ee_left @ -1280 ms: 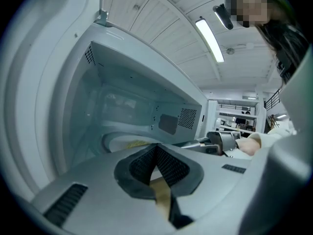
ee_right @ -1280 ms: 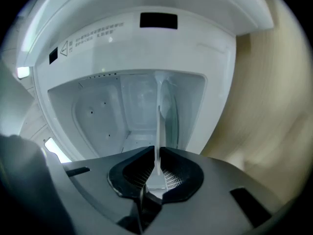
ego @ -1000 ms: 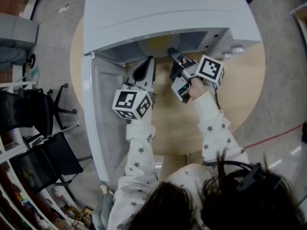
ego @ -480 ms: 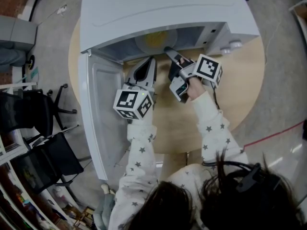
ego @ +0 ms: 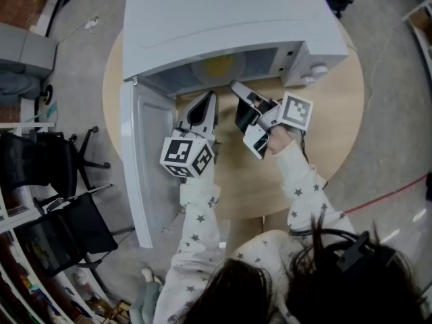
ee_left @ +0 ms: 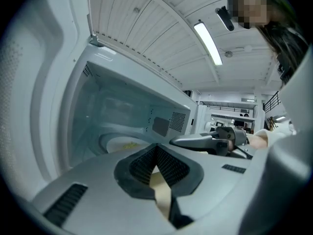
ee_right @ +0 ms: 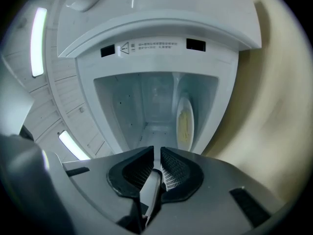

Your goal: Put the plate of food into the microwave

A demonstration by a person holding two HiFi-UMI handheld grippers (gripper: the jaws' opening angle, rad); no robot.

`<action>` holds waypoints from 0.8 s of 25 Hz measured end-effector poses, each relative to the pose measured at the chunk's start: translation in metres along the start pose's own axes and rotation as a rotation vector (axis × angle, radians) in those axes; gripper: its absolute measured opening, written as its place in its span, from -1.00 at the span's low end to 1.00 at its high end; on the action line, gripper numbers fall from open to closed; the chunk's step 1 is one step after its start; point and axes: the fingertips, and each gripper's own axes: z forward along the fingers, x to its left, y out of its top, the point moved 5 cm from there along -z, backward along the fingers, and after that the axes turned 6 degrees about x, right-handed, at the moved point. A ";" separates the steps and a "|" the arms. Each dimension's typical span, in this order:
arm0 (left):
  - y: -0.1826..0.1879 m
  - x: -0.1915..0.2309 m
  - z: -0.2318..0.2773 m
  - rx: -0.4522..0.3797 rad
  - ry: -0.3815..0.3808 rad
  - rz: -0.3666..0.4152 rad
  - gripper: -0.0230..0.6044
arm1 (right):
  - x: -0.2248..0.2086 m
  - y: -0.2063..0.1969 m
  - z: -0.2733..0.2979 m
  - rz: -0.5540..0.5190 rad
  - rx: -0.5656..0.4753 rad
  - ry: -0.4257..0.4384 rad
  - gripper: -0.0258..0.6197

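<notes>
The white plate (ego: 219, 65) with yellow food lies inside the open microwave (ego: 223, 19); it also shows in the left gripper view as the plate (ee_left: 122, 143) and in the right gripper view as the plate (ee_right: 184, 124). Both grippers hang just outside the cavity's mouth, apart from the plate. My left gripper (ego: 209, 97) is shut and empty, its tips (ee_left: 156, 148) meeting. My right gripper (ego: 236, 86) has a narrow gap between its pads (ee_right: 157, 151); its jaws are closing with nothing between them.
The microwave's door (ego: 145, 160) stands swung open to the left, beside my left arm. The microwave sits on a round wooden table (ego: 337, 127). Black chairs (ego: 61, 160) stand on the floor at left, and a red cable (ego: 385, 194) runs at right.
My right gripper has drawn back a little from the microwave's mouth. The plate stays inside. My left gripper has hardly moved.
</notes>
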 end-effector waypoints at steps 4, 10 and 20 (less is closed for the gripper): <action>0.012 -0.010 -0.014 -0.023 0.002 0.003 -0.94 | 0.018 -0.005 -0.012 -0.040 0.020 0.037 -0.86; 0.035 -0.040 -0.033 -0.046 -0.035 0.011 -0.94 | 0.050 -0.017 -0.030 -0.016 0.059 0.107 -0.90; 0.068 -0.102 -0.074 -0.088 -0.155 -0.001 -0.94 | 0.115 -0.029 -0.082 0.017 0.125 0.287 -0.90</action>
